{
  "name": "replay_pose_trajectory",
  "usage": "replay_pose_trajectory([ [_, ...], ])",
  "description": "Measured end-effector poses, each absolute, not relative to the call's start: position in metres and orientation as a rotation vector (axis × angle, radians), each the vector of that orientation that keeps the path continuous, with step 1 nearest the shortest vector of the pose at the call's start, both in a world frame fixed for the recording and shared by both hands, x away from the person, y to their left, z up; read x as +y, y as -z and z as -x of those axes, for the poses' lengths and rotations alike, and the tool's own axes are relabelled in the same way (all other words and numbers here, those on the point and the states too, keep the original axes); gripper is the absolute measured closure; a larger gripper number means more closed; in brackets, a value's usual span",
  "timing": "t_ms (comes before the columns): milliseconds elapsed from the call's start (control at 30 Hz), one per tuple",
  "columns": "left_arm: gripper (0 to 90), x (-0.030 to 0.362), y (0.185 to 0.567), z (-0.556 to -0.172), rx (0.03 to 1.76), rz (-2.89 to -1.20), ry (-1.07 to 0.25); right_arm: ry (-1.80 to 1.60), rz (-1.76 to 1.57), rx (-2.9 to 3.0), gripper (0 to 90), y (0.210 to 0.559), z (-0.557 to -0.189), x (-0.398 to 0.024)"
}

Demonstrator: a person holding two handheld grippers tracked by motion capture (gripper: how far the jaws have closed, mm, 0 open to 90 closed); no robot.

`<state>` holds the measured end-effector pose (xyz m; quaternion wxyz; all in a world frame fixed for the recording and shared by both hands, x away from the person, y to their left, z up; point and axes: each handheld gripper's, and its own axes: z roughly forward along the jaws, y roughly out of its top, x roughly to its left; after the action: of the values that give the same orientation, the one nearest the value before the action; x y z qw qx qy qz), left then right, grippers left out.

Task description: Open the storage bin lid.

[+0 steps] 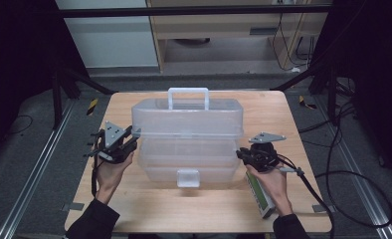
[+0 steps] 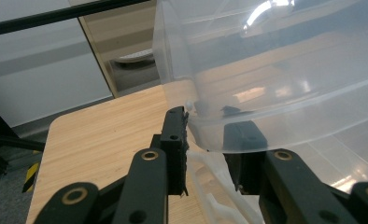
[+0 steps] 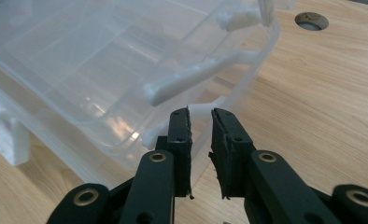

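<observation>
A clear plastic tiered box (image 1: 186, 124) with a white handle (image 1: 188, 97) stands in the middle of the wooden table (image 1: 149, 206). Its upper tier sits raised and set back above the lower trays. My left gripper (image 1: 133, 133) is at the upper tier's left end. In the left gripper view its jaws straddle the tier's corner wall (image 2: 229, 79), one pad outside and one seen through the plastic, so the left gripper (image 2: 205, 116) is shut on it. My right gripper (image 1: 240, 153) is at the lower tray's right end. There the right gripper (image 3: 201, 114) is shut on the thin rim (image 3: 229, 100).
A green and white packet (image 1: 260, 194) lies on the table under the right hand. A white latch (image 1: 188, 178) sits on the box's front. The table has a round hole (image 3: 311, 20) beyond the box. Dark floor, rails and cables surround the table.
</observation>
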<state>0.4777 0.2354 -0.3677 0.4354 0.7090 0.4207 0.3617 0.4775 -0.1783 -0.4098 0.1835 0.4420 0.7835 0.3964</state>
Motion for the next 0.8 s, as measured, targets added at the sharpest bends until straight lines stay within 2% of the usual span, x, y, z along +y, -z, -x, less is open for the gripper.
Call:
replay_pose_trajectory([
  [800,74.3,0.235,0.356,-0.493,1.073,-1.777,-0.913,-1.09,-1.259,2.21,78.1,0.412,-0.478,-0.174],
])
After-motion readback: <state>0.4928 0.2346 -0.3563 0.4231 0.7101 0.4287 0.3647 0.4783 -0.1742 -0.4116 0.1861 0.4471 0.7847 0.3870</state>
